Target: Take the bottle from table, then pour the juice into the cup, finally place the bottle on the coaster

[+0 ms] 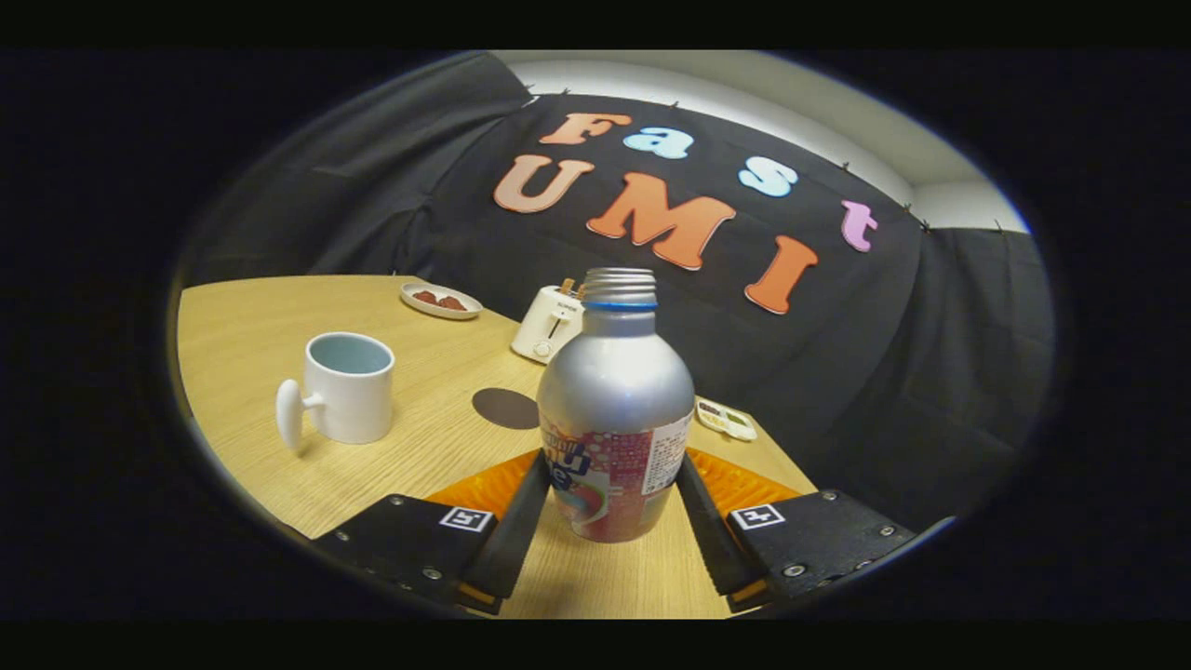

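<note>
A silver bottle (614, 391) with a colourful label and an uncapped threaded neck stands upright between my fingers. My gripper (611, 470) is shut on the bottle, with one finger (521, 521) against the label's left side and the other against its right. The bottle's base is close above the wooden table (242, 326), with a faint shadow under it. A white cup (349, 386) with a knob-like handle stands on the table beyond the fingers to the left, open top up. A dark round coaster (504, 408) lies flat between the cup and the bottle, just behind the bottle.
A white toaster (551, 324) stands farther back, behind the coaster. A small plate (440, 300) with reddish pieces lies at the table's far side. A small white device (728, 419) lies to the bottle's right near the table edge. The booth wall hangs close behind.
</note>
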### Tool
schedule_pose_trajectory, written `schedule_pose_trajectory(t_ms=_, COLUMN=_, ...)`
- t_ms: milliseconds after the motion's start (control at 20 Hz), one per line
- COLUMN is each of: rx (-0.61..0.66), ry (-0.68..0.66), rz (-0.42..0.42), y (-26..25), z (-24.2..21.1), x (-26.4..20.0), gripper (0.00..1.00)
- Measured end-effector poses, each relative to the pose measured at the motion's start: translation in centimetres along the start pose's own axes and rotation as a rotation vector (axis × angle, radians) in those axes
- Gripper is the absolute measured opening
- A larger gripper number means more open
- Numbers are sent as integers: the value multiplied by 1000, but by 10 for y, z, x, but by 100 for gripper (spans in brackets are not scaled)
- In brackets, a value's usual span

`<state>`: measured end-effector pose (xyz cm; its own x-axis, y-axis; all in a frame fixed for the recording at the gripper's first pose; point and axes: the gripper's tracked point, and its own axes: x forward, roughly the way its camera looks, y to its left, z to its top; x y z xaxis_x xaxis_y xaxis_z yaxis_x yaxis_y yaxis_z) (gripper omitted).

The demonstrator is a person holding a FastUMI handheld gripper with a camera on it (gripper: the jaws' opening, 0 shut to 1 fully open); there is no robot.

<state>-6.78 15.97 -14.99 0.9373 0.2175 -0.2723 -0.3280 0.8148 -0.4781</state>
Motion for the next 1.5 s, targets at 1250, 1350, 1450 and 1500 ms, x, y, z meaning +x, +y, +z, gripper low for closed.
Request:
schedule_pose_trajectory(t_ms=1250, rx=-718, ry=-84, rz=9, y=73, z=65, x=33, gripper=77)
schedule_pose_trajectory(t_ms=1350, rx=-783, ry=-88, rz=-1, y=74, z=67, x=34, gripper=77)
schedule_pose_trajectory(t_ms=1450, rx=-824, ry=-81, rz=-6, y=72, z=62, x=35, gripper=77)
schedule_pose_trajectory(t_ms=1500, rx=-843, ry=-77, rz=-6, y=71, z=60, x=36, gripper=77)
